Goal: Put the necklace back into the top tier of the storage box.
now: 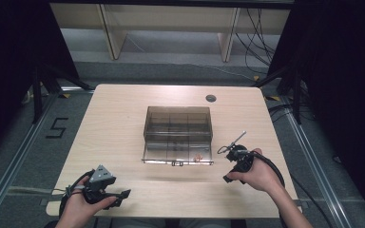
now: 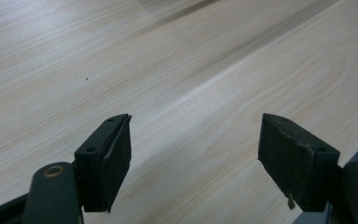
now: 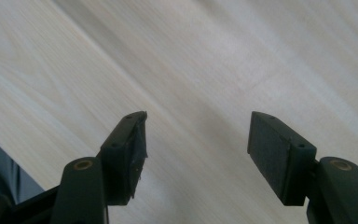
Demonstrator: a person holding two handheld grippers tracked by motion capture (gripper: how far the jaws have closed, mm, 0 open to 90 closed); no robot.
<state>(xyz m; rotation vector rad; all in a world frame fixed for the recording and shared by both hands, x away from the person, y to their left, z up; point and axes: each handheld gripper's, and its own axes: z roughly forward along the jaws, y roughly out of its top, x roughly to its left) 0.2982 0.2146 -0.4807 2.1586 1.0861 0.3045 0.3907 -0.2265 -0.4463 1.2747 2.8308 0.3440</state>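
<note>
Sitting left of right gripper (image 1: 228,164): organizer box (image 1: 178,135), apart.

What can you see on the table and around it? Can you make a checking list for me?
Surface: light wooden table, with a small round dark spot near the far edge.
Job's things: clear plastic box with compartments at mid-table, its lid open; something small and reddish lies in a front compartment.
Clutter: nothing seen.
Grippers: left gripper near the front left corner, jaws open, nothing between them; right gripper right of the box, jaws open, nothing between them.
Cables: one trails from each gripper; more run along the floor at far right.
Surroundings: grey floor with a taped mark, wooden furniture legs behind, black curtains at both sides.
</note>
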